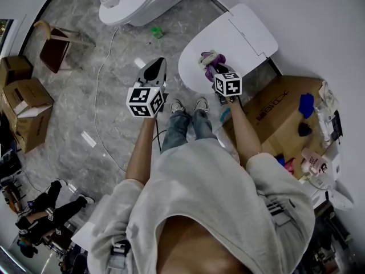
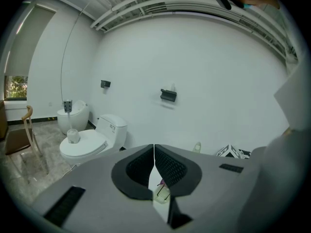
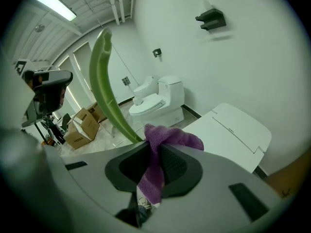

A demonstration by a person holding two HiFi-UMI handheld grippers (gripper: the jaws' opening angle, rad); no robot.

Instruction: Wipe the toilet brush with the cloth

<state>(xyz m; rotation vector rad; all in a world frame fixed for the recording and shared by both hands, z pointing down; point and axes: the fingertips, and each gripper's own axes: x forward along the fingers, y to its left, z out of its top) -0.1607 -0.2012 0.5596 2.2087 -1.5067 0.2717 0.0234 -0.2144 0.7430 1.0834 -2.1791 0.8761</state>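
- Toilet brush (image 3: 103, 76): only a green curved handle is seen, rising from the tips of the right gripper's jaws in the right gripper view; its head is not made out in any view.
- Cloth (image 3: 172, 137): purple, bunched round the foot of the handle, with a tail hanging down between the jaws.
- Right gripper (image 3: 154, 152): jaws are closed tight on the cloth. Whether the handle is pinched with it or only wrapped cannot be told.
- Left gripper (image 2: 154, 154): jaws are pressed together with nothing between them. It is held up to the left of the right gripper, apart from brush and cloth.
- Surroundings: both grippers are held over a white toilet lid (image 1: 239, 33). A toilet (image 1: 131, 1) stands further off and a cardboard box (image 1: 279, 107) is at the right.
- Step judged: wiping is set up, with the cloth at the handle's base.
- Next move judged: the brush needs steadying by the left gripper, which must be opened first. The cloth can then be drawn along the handle.
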